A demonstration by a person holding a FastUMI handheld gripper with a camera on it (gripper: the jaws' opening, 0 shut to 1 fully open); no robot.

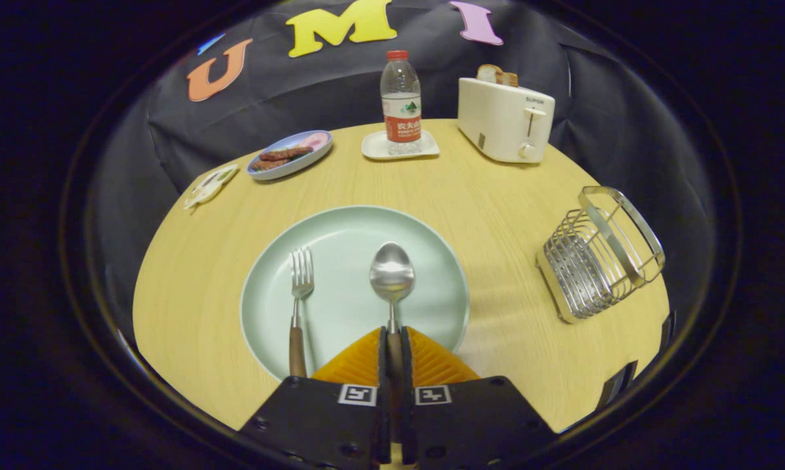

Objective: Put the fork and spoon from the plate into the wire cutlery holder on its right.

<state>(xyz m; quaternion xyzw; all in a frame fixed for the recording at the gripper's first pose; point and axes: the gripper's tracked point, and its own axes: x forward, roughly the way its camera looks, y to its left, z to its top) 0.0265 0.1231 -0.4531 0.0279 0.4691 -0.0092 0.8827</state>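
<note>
A pale green plate lies on the round wooden table just ahead of my fingers. On it a spoon with a steel bowl points away from me, its wooden handle running back between my two fingers. My gripper is shut on that handle, both fingers pressing its sides. A fork with a wooden handle lies on the plate to the left of the spoon, tines pointing away. The wire cutlery holder stands on the table to the right of the plate, its top open.
Beyond the plate stand a water bottle on a small white tray, a white toaster with bread in it, and a blue plate of food. A small white item lies at the table's left edge.
</note>
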